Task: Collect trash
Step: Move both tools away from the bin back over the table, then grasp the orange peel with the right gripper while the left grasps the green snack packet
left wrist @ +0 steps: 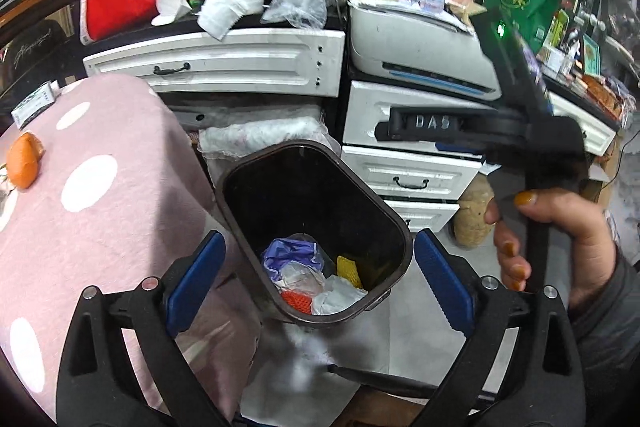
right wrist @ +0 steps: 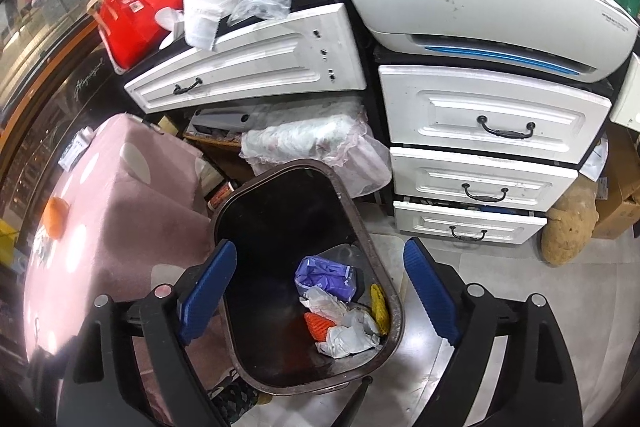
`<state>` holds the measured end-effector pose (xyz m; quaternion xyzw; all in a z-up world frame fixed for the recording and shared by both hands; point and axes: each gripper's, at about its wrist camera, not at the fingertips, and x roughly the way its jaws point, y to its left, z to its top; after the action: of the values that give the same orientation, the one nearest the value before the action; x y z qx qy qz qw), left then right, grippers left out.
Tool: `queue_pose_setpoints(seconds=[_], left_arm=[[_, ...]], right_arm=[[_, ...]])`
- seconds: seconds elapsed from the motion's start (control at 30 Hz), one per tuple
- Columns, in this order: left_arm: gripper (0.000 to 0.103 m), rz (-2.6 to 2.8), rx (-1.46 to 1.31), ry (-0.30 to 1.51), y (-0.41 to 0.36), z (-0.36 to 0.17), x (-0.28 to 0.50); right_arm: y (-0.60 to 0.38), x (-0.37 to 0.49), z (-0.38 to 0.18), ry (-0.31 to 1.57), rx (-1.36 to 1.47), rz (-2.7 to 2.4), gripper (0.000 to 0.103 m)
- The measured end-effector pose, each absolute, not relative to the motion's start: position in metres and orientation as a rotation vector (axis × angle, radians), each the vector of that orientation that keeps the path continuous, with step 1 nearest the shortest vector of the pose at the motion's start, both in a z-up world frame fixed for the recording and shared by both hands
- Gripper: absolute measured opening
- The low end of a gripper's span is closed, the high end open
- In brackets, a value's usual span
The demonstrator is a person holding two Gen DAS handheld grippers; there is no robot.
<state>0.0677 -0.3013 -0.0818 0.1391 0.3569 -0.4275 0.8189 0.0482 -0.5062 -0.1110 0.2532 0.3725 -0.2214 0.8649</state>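
On your far left an orange scrap (left wrist: 25, 163) lies on the pink dotted cloth (left wrist: 100, 195), apart from the bin. Your left gripper (left wrist: 316, 287) hangs over the brown bin (left wrist: 400, 247), jaws spread wide with nothing between them. The bin already holds a purple glove (right wrist: 326, 277), crumpled white wrappers (right wrist: 348, 337) and orange netting (right wrist: 318, 325). Your right gripper (right wrist: 320, 293) is also released and empty (your hand (left wrist: 560, 239) shows gripping its handle). Judging from this, the drop is done; next, lift both clear of the rim before swinging left, and approach the scrap from above so the cloth doesn't bunch between the jaws.
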Motion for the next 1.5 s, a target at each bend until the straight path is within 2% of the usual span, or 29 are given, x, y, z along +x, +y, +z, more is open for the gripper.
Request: queue_pose_setpoints(seconds=[0.17,0.97,1.5], left_arm=[[0.096,-0.882,0.261,0.745,-0.276,-0.069,0.072],[0.096,-0.674,0.190,0.717,-0.166,-0.050,0.118],[0.096,-0.456,0.146,0.719,-0.071,-0.048,0.167]], right_arm=[[-0.494,0.053,-0.111,0.785,0.501,-0.430,0.088],[-0.425,0.081,-0.091,0.797,0.297,-0.267,0.089],[-0.318,0.135,-0.065,0.818,0.137,0.057,0.090]])
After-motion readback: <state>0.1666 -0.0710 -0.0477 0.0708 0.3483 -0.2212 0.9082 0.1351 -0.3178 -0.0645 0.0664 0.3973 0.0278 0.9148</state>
